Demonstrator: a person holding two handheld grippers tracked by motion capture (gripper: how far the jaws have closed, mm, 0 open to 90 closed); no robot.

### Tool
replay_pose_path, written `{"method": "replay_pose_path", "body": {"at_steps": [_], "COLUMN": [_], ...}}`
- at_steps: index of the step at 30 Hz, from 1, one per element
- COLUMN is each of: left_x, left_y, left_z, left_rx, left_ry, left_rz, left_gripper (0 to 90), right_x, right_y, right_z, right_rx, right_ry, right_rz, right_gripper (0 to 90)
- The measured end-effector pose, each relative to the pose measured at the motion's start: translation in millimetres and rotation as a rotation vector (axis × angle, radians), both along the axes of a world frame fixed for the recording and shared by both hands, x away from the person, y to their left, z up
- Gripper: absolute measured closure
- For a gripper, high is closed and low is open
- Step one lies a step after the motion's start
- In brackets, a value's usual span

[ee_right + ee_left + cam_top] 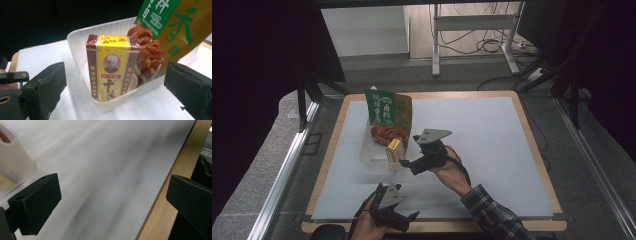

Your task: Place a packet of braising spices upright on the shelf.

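Right jaws: spread wide, nothing between the pads; in the right gripper view both black jaws flank the yellow box without touching it.
Right gripper [408,163]: held by right hand [452,172], low over the sheet, just beside the tub's near corner, pointed at it.
Yellow box [111,67]: upright in the tub's near corner, front face toward the right gripper's camera; maroon side bands, yellow front, small portrait, red characters. In the high view it stands at the tub end closest to the right gripper [394,150].
Tub [82,40]: translucent white plastic, rectangular, open top, sits on the white sheet toward the table's left-centre [368,155].
Green pouch [387,108]: stands in the far end of the tub, leaning, taller than the rim; green label with white characters, gold-brown side panel [172,22].
Red snack pieces [147,53]: printed on the pouch or loose in the tub, cannot tell; seen right behind the yellow box.
Left jaws: spread wide, empty; in the left gripper view blurred white sheet and wooden edge show between them.
Left gripper [404,220]: in left hand [367,225] at the table's near edge, well apart from the tub; tub corner sits at the upper left of its view [15,160].
White sheet [482,145]: covers most of the table top.
Table [539,155]: light wood rim showing around the sheet.
Sleeve [492,215]: plaid, on the right forearm.
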State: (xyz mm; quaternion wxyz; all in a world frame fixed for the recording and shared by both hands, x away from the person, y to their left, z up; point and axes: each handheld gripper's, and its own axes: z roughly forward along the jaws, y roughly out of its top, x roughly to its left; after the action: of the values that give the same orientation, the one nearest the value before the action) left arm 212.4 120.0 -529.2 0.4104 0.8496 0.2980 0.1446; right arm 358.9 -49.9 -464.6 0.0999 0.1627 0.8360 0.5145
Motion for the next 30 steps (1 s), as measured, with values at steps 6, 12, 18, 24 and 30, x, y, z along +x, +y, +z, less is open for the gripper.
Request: {"method": "replay_pose_path", "body": {"at_steps": [6, 12, 18, 24, 30], "left_x": [-0.1, 0.0, 0.3, 0.4, 0.4], "left_y": [-0.1, 0.0, 0.1, -0.2, -0.2], "left_z": [-0.1, 0.0, -0.1, -0.4, -0.5], "left_rx": [-0.005, -0.007, -0.003, 0.001, 0.005], "left_ry": [0.000, -0.001, 0.000, 0.000, 0.000], "left_rz": [0.004, 0.004, 0.002, 0.002, 0.000], "left_gripper": [0.0, 0.0, 0.0, 0.0, 0.0], "right_x": [-0.4, -1.4, -1.9, -2.5, -3.2], "right_y": [-7.0, -14.6, -22.6, -30.9, -39.1], "right_z": [-1.0, -1.3, -2.7, -2.9, -3.7], "right_rx": [-0.006, -0.014, -0.027, -0.039, -0.057], "right_ry": [0.014, 0.021, 0.027, 0.031, 0.037], "right_rz": [-0.006, -0.018, -0.031, -0.048, -0.066], "right_gripper": [4.1, 4.1, 4.0, 3.7, 3.5]}}
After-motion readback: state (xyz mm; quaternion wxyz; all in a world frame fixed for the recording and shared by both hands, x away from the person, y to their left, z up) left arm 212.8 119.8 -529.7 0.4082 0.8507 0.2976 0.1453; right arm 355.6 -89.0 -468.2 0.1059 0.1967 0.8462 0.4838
